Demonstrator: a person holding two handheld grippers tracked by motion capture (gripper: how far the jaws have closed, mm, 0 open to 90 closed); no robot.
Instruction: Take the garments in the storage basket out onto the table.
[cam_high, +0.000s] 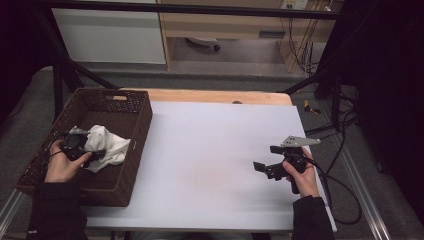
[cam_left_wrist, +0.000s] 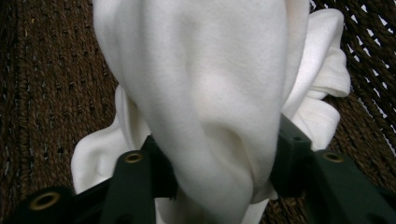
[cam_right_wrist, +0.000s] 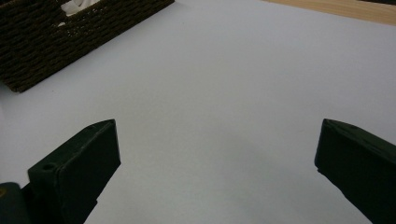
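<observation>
A crumpled white cloth (cam_high: 107, 142) lies inside a dark brown wicker basket (cam_high: 145, 120) at the left of the table. My left gripper (cam_high: 96, 151) reaches into the basket, held by a hand in a dark sleeve. In the left gripper view its two black jaws press on a bunched fold of the cloth (cam_left_wrist: 210, 93) from both sides, with the basket's woven floor (cam_left_wrist: 46, 93) behind. My right gripper (cam_high: 266, 157) hovers low over the white table cover (cam_high: 210, 150) at the right. Its jaws stand wide apart in the right gripper view (cam_right_wrist: 217, 149), with nothing between them.
The basket (cam_right_wrist: 56, 37) takes up the table's left edge and hangs partly past it. A strip of bare wood (cam_high: 215, 96) runs along the far edge of the white cover. Cables (cam_high: 345, 195) trail off the table's right side. Dark frame struts stand behind the table.
</observation>
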